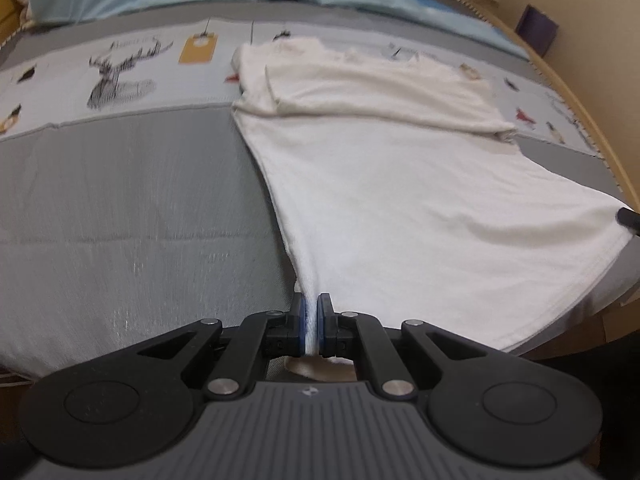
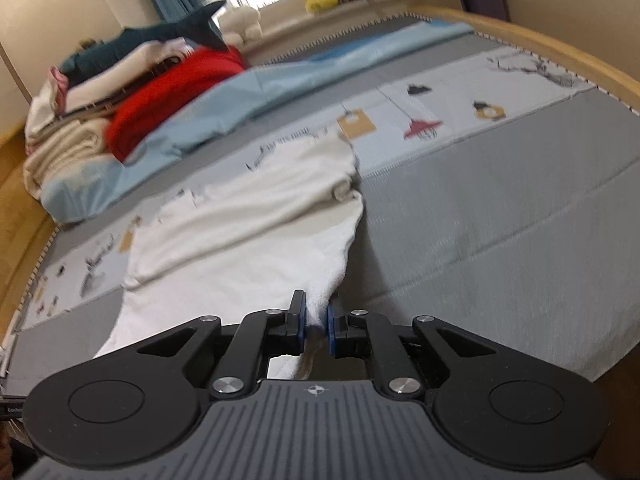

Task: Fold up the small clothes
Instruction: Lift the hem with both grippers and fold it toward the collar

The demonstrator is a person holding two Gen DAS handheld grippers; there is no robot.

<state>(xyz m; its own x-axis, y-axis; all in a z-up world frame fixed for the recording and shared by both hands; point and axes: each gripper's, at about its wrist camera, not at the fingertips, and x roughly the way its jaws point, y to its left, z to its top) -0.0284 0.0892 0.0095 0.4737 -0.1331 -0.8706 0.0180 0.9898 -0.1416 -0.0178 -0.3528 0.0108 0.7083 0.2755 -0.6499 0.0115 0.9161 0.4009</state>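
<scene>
Now your left gripper (image 1: 311, 322) is clamped on 1 near corner of the white shirt (image 1: 400, 184), your right gripper (image 2: 315, 322) on the other; the shirt lies on the grey bed cover (image 1: 132, 200); it looks light, soft and limp, so keep to the hem corners; its long axis runs away from you, sleeves folded in at the far end.

Black gripper (image 1: 311, 322) (blue-padded jaws)
</scene>
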